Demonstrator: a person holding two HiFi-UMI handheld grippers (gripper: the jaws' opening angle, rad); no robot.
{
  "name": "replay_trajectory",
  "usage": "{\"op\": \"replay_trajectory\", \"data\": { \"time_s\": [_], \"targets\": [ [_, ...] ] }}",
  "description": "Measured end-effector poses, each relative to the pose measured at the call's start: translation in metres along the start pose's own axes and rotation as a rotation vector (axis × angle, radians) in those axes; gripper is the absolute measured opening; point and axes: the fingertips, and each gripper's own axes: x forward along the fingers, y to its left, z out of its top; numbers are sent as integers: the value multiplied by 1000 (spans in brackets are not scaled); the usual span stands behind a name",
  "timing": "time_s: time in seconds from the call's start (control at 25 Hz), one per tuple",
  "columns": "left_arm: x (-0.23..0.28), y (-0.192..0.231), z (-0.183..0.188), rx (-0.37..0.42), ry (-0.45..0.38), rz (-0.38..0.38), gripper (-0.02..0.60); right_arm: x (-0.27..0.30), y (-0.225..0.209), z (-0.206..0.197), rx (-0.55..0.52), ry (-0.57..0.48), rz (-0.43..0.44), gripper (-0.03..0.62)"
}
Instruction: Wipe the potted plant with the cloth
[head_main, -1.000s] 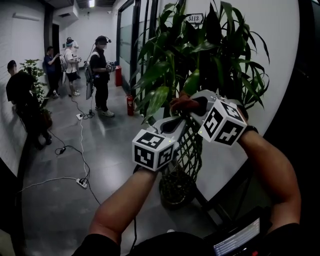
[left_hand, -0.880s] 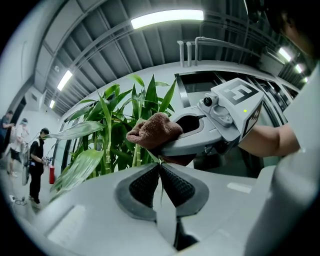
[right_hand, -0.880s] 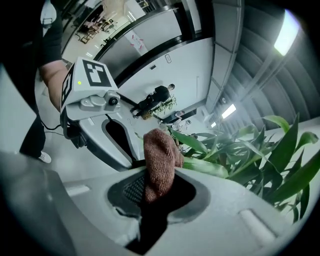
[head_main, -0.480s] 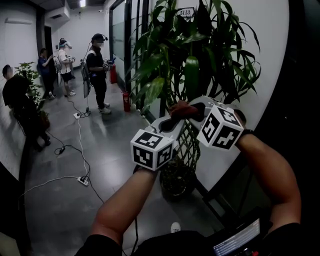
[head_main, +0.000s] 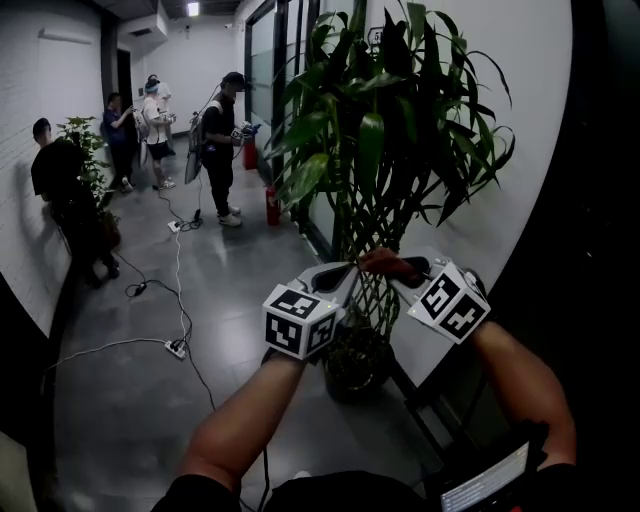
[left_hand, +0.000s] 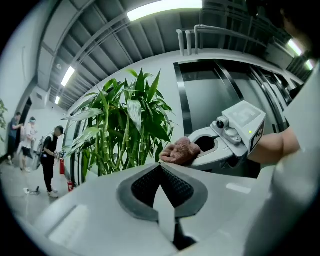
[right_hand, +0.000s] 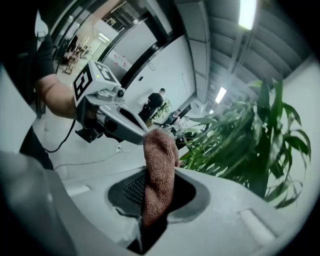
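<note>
The potted plant (head_main: 385, 120) stands against the white wall, its leafy top above braided stems (head_main: 372, 305) and a dark pot (head_main: 355, 368). My right gripper (head_main: 397, 268) is shut on a brown cloth (head_main: 382, 262), held in front of the stems just below the leaves. In the right gripper view the cloth (right_hand: 159, 172) stands up between the jaws, with the plant (right_hand: 250, 145) to the right. My left gripper (head_main: 349, 270) is shut and empty, with its tip close beside the cloth. From the left gripper view (left_hand: 160, 168), the cloth (left_hand: 179, 151) is just ahead.
Several people (head_main: 222, 145) stand down the corridor at left, near another plant (head_main: 85, 140). Cables and a power strip (head_main: 178, 348) lie on the grey floor. A red fire extinguisher (head_main: 271, 205) stands by the glass doors. A lit screen (head_main: 488, 480) is at the bottom right.
Both grippers have come down from the lower leaves to the top of the braided stems. The right one still holds the cloth. The view has shifted, showing more of the plant above them.
</note>
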Motion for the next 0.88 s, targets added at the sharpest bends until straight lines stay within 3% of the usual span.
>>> {"op": "replay_trajectory", "data": {
  "time_s": [0.12, 0.24, 0.44, 0.72, 0.88],
  "targets": [
    [-26, -22, -19, 6, 33, 87, 17, -38, 28, -27, 185, -106, 24, 58],
    [-44, -54, -44, -42, 61, 146, 17, -73, 56, -59, 365, -239, 53, 58],
    [-83, -127, -93, -99, 89, 209, 17, -133, 118, -127, 632, -325, 101, 58],
    [-140, -210, -153, -184, 152, 274, 17, -198, 202, -184, 739, -327, 137, 58],
    [-158, -229, -165, -175, 203, 300, 17, -218, 224, -201, 813, -348, 113, 58]
  ]
}}
